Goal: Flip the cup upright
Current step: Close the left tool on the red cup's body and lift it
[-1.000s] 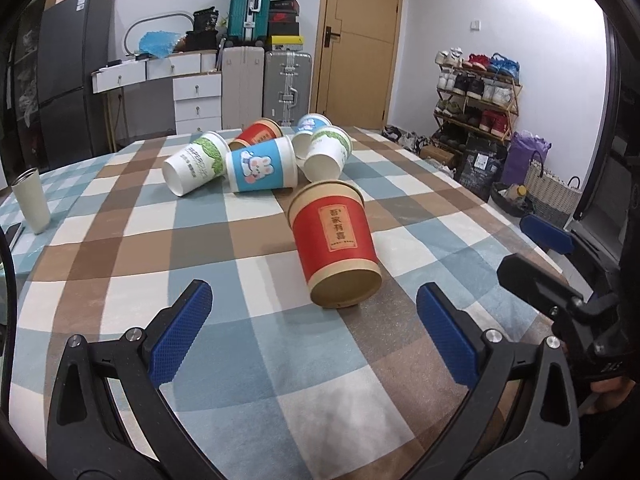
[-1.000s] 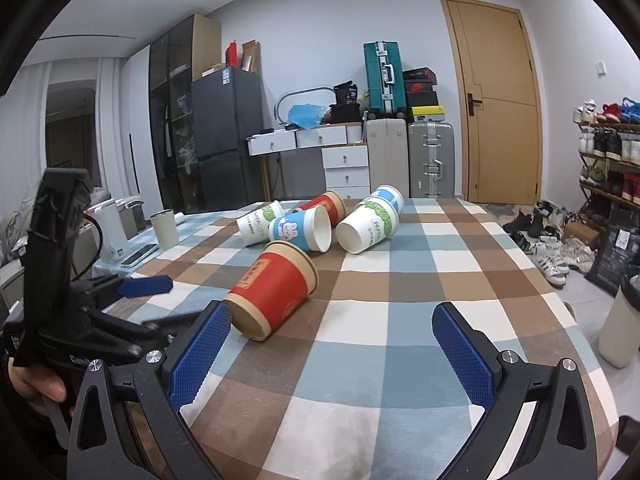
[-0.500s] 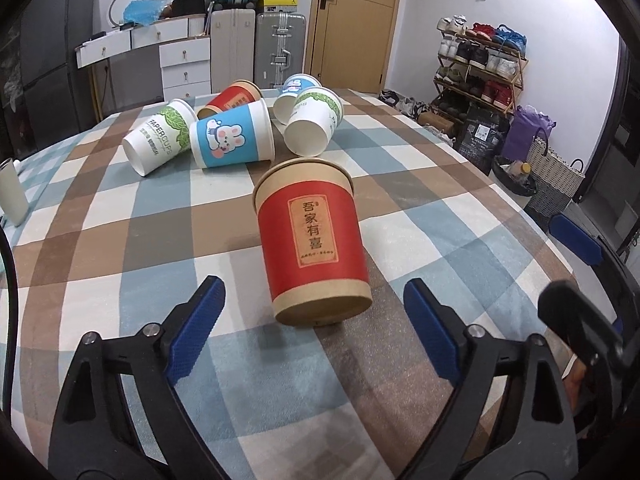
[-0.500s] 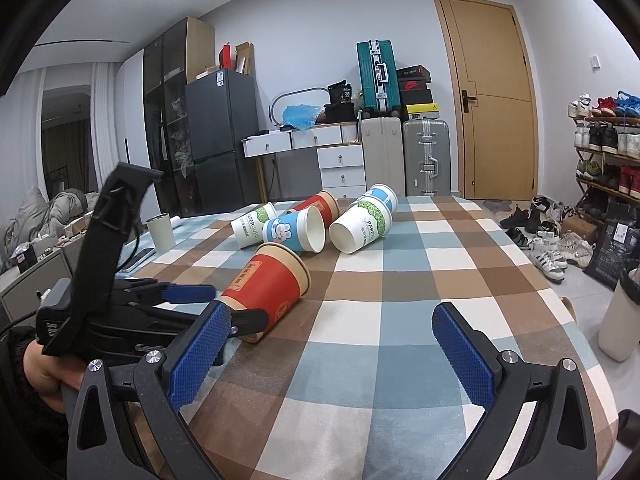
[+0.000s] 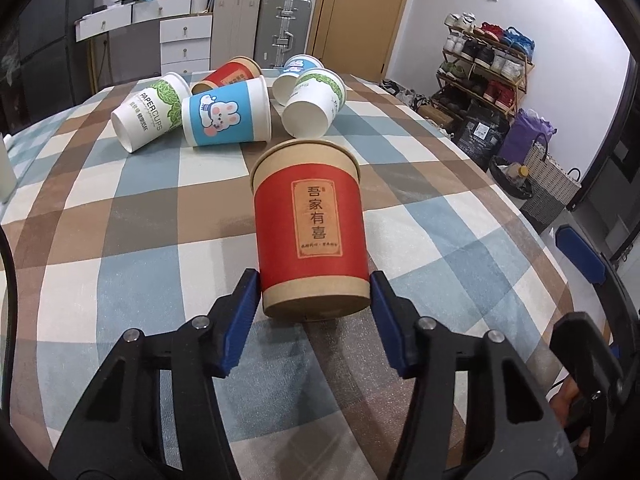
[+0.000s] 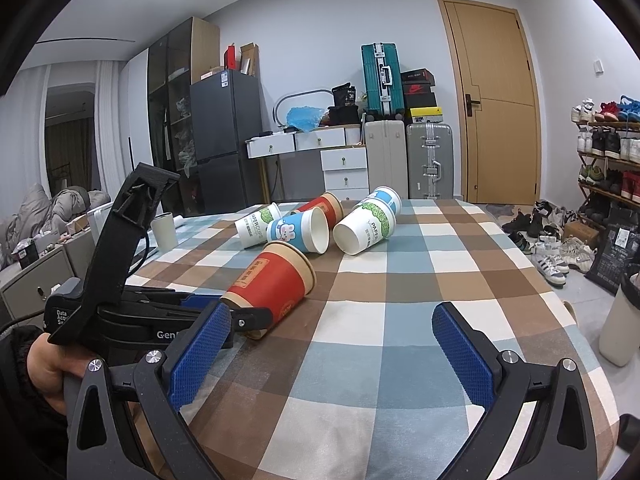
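Observation:
A red paper cup with a brown rim [image 5: 314, 232] lies on its side on the checked tablecloth, base toward me; it also shows in the right wrist view [image 6: 276, 280]. My left gripper [image 5: 314, 300] has its two blue pads on either side of the cup's base end, closed in against it. In the right wrist view the left gripper [image 6: 224, 316] is at the cup's base. My right gripper [image 6: 330, 350] is wide open and empty above the table's near edge, to the right of the cup.
Several more cups lie on their sides behind: a blue rabbit cup [image 5: 226, 114], a white green-leaf cup [image 5: 150, 110], another red cup [image 5: 232, 76] and two white ones [image 5: 314, 102]. A small white cup [image 6: 165, 231] stands at the table's left edge. Shoe rack and bags at right.
My left gripper has moved forward to the red cup and narrowed its jaws from wide open to the cup's base. The right gripper has stayed still and open.

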Demonstrator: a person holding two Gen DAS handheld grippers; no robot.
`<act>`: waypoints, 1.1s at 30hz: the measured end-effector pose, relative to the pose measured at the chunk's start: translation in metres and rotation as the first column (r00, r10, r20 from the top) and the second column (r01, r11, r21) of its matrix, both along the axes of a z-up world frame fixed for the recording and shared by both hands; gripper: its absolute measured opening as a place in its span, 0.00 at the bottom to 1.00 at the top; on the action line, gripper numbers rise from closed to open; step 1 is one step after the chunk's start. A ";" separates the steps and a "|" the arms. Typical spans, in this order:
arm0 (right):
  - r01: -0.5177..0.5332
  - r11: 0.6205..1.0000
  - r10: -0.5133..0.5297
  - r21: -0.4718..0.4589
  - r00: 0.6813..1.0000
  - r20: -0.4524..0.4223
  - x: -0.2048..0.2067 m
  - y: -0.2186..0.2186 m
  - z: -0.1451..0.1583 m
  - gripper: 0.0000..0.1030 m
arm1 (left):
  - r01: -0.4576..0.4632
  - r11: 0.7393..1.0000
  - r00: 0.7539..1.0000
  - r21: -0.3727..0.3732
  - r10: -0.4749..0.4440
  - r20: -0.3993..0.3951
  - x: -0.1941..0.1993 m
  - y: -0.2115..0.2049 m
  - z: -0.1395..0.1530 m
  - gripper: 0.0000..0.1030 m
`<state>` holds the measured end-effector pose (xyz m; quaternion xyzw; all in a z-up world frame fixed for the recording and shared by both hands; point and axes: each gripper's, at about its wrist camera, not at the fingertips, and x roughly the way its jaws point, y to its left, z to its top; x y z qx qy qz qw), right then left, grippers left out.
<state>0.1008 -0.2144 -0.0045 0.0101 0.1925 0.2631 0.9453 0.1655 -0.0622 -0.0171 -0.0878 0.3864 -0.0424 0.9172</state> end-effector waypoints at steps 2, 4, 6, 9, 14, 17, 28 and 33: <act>-0.001 1.000 0.001 0.000 1.000 0.001 0.000 0.000 0.000 1.00 | -0.016 1.000 1.000 -0.004 0.016 0.002 -0.002 0.002 0.000 0.51; -0.003 1.000 0.003 0.005 1.000 0.002 -0.001 0.001 0.000 1.00 | -0.029 1.000 1.000 -0.008 0.029 0.003 -0.005 0.004 0.001 0.51; -0.006 1.000 0.006 0.007 1.000 0.006 -0.002 0.002 0.001 1.00 | -0.040 0.999 0.999 -0.008 0.040 0.012 -0.008 0.006 0.003 0.51; -0.012 1.000 0.012 0.010 1.000 0.008 -0.002 0.003 0.000 1.00 | -0.054 0.999 0.998 -0.007 0.054 0.031 -0.018 0.009 0.008 0.51; -0.019 1.000 0.019 0.015 1.000 0.013 -0.003 0.005 0.000 1.00 | -0.066 0.998 0.996 0.010 0.065 0.069 -0.038 0.011 0.020 0.51; -0.024 0.999 0.024 0.021 1.000 0.011 -0.003 0.005 0.001 1.00 | -0.071 0.997 0.994 0.019 0.069 0.088 -0.051 0.013 0.026 0.51; -0.044 0.999 0.044 0.019 0.999 0.013 -0.007 0.010 0.000 1.00 | -0.072 0.997 0.992 0.005 0.071 0.107 -0.099 0.018 0.036 0.51; -0.043 0.999 0.043 0.020 0.999 0.009 -0.007 0.011 0.000 1.00 | -0.066 0.998 0.993 -0.007 0.066 0.098 -0.119 0.017 0.034 0.51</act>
